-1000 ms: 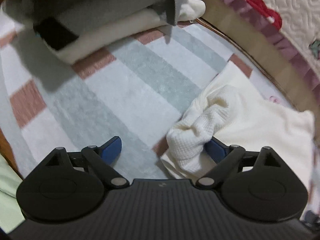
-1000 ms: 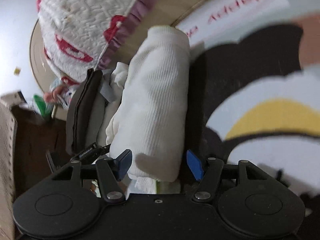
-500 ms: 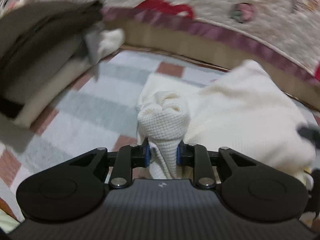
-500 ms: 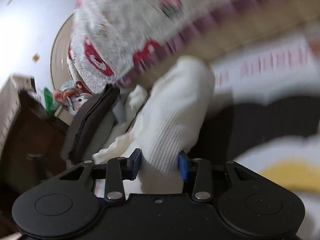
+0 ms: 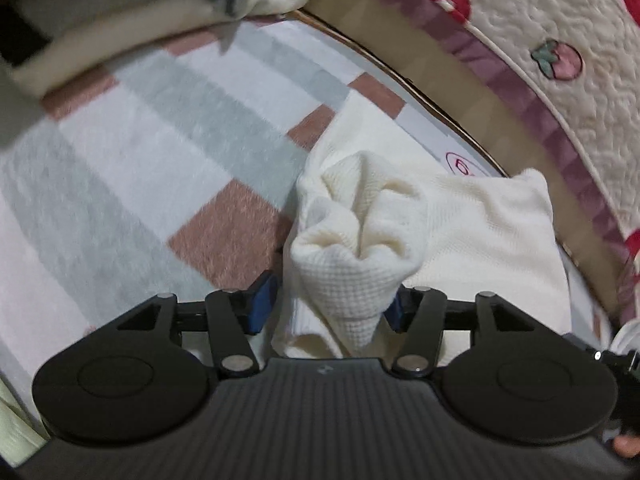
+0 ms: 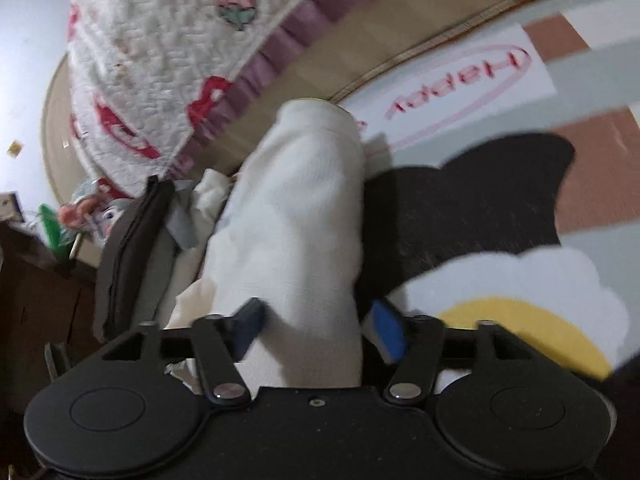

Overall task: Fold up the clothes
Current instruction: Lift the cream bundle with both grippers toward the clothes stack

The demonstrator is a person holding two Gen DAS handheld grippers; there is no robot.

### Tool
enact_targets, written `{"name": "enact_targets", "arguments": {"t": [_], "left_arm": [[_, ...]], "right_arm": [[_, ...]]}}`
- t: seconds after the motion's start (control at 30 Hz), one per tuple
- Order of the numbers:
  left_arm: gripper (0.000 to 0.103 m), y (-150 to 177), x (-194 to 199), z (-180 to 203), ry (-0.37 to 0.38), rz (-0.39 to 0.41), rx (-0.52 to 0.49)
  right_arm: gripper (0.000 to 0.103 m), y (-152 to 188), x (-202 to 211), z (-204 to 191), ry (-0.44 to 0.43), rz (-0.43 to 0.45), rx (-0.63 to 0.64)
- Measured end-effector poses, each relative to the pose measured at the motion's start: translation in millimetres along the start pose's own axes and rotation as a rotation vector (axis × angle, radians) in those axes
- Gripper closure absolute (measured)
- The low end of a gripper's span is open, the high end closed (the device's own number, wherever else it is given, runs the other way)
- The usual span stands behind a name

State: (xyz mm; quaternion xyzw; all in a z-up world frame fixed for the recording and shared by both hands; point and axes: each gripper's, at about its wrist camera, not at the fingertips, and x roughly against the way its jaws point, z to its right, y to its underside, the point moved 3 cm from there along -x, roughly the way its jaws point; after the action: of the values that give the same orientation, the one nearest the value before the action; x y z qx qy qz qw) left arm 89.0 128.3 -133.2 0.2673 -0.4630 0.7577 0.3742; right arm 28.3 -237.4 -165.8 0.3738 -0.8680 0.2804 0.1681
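A cream waffle-knit garment [image 5: 360, 248] lies folded on the checked mat [image 5: 140, 140], with one end bunched into a peak. My left gripper [image 5: 328, 308] is open around that peak, and a small gap shows beside the left blue pad [image 5: 262, 304]. In the right wrist view the same garment [image 6: 296, 216] appears as a long folded roll. My right gripper [image 6: 316, 330] straddles its near end, open, with the blue pads [image 6: 386, 332] standing off the cloth.
A stack of folded clothes [image 5: 120, 12], dark and cream, lies past the garment [image 6: 132, 248]. A quilted bedspread [image 5: 540, 20] with a purple frill hangs over a wooden bed edge [image 5: 460, 92]. The mat carries a black and yellow printed figure [image 6: 460, 208].
Half a second ago both grippers were pinched shut on the cream garment. Both have since spread their fingers, and the garment rests on the mat.
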Motion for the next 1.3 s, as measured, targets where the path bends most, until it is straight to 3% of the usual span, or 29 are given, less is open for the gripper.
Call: {"name": "enact_targets", "arguments": {"t": [0.13, 0.2, 0.27, 0.33, 0.5, 0.6, 0.8, 1.0, 1.07, 1.1, 1.13, 1.2, 1.3], "left_arm": [[0.054, 3, -3, 6, 0.027, 0.011, 0.003], [0.055, 3, -1, 12, 0.040, 0.026, -0.009], [0.072, 1, 5, 22, 0.022, 0.053, -0.064], [0.078, 1, 11, 33, -0.020, 0.087, -0.161], [0.079, 11, 13, 61, -0.117, 0.105, -0.327], [0.079, 17, 8, 68, -0.158, 0.105, -0.382], [0.078, 11, 6, 55, -0.116, 0.076, -0.285], [0.068, 2, -12, 40, -0.058, 0.038, -0.198], [0.074, -2, -15, 37, -0.024, 0.034, -0.175], [0.080, -2, -13, 39, -0.022, 0.045, -0.199], [0.082, -2, -10, 42, -0.022, 0.056, -0.226], [0.083, 2, 1, 55, -0.042, 0.099, -0.330], [0.083, 8, 21, 72, -0.047, 0.176, -0.450]], "right_arm": [[0.020, 5, -14, 16, -0.087, -0.034, -0.114], [0.021, 4, -18, 14, -0.134, 0.010, -0.109], [0.036, 5, -19, 2, -0.128, 0.025, -0.043], [0.047, 9, -8, -23, -0.102, 0.070, 0.140], [0.048, 16, 4, -65, 0.021, 0.139, 0.420], [0.048, 14, -2, -59, 0.054, 0.118, 0.395], [0.042, 6, -2, -29, -0.006, 0.066, 0.195], [0.020, 10, -14, -26, -0.020, 0.075, 0.171], [0.020, 11, -18, -25, -0.026, 0.082, 0.168], [0.026, 12, -20, -25, -0.029, 0.086, 0.167], [0.039, 12, -21, -24, -0.032, 0.089, 0.166], [0.045, 13, -19, -32, -0.026, 0.106, 0.217], [0.046, 15, -3, -62, -0.008, 0.163, 0.346]]}}
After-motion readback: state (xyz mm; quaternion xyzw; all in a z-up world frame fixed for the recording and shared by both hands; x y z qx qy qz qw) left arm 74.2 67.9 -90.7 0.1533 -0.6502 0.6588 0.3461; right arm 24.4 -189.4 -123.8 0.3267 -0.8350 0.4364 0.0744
